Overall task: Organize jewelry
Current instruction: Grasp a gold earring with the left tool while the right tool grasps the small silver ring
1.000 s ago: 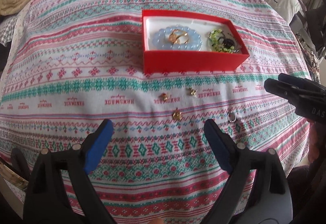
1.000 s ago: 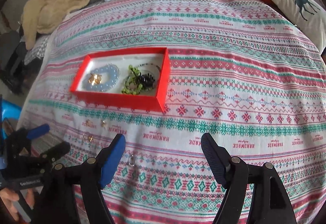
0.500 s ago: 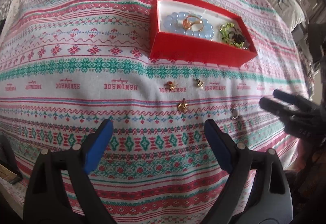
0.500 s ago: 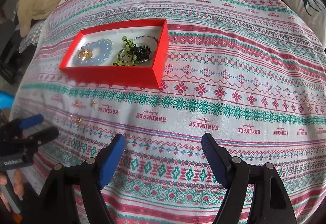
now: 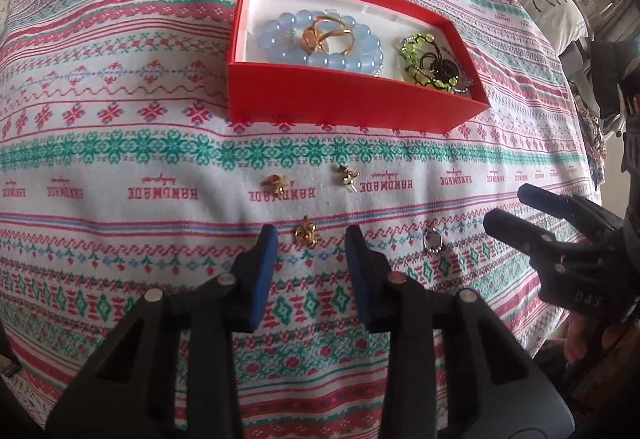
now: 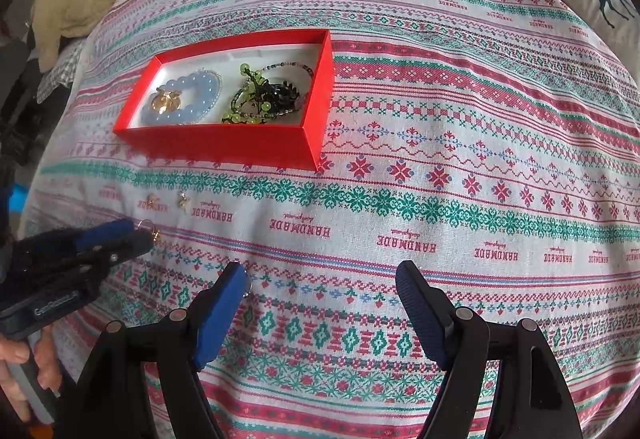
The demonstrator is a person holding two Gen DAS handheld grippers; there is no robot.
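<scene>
Left claw [image 5: 308, 239] partly closed around the little gold charm [image 5: 306, 234] on the bedspread [image 5: 120, 119], blue pads [image 5: 264, 255] flanking it on both sides but, far as can be told, not pinching yet. Best bet here: keep the tips low against the cloth, centre the charm between the pads, then squeeze slowly so it doesn't flick out sideways. Soft fabric, so probably worth pressing down a touch before closing, without snagging the weave. Right claw [image 6: 322, 281] wide open, holding nothing, hovering over the bedspread a bit to the side, with the silver ring [image 5: 432, 240] just by its left pad. Two more gold bits, a reddish earring [image 5: 275, 183] and another earring [image 5: 347, 175], lying loose between the charm and the red box [image 5: 352, 103]. Box already holding a blue bead bracelet [image 5: 320, 47], gold rings [image 5: 328, 35] and a green-and-black tangle [image 5: 434, 61]. After a firm grip, lift straight up and carry over the near wall of the box, dropping only once well inside.
</scene>
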